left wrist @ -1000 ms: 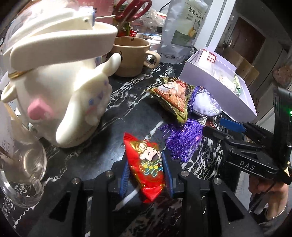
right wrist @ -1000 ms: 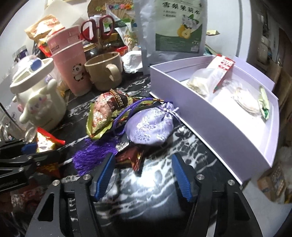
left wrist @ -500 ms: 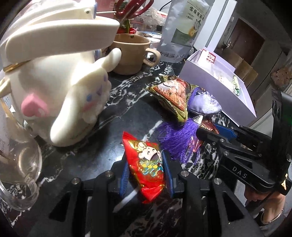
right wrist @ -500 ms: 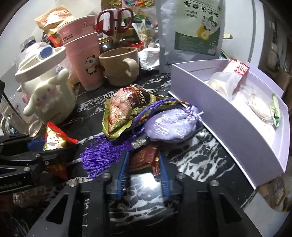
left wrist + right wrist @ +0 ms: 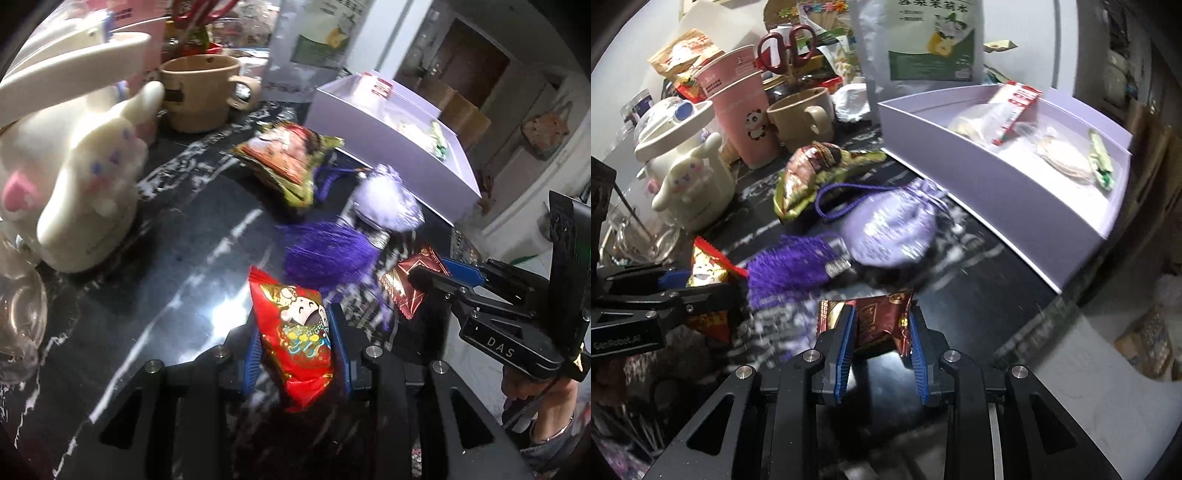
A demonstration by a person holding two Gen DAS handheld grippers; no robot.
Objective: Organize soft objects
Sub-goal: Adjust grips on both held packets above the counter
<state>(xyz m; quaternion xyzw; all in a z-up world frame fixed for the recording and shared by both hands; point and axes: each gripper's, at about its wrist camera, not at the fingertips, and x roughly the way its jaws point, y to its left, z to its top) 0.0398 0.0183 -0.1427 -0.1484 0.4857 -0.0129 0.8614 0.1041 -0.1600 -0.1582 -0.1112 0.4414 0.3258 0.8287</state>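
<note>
The lilac box sits open at the far right of the dark marble table, a few packets already inside. Just in front of it lie a purple pouch and its tassel. Nearer than the box, the left gripper pinches a red snack packet and the right gripper a brown one — both slippery foil, so either could slide free on the way to the box, or snag the tassel.

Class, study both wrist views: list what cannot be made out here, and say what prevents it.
- Lavender drawstring pouch: pattern lost to motion blur, both views.
- Red cartoon snack packet: lower end hidden between the left gripper jaws, left view.
- Dark-red foil packet: printed text too small, sides covered by the right gripper.
</note>
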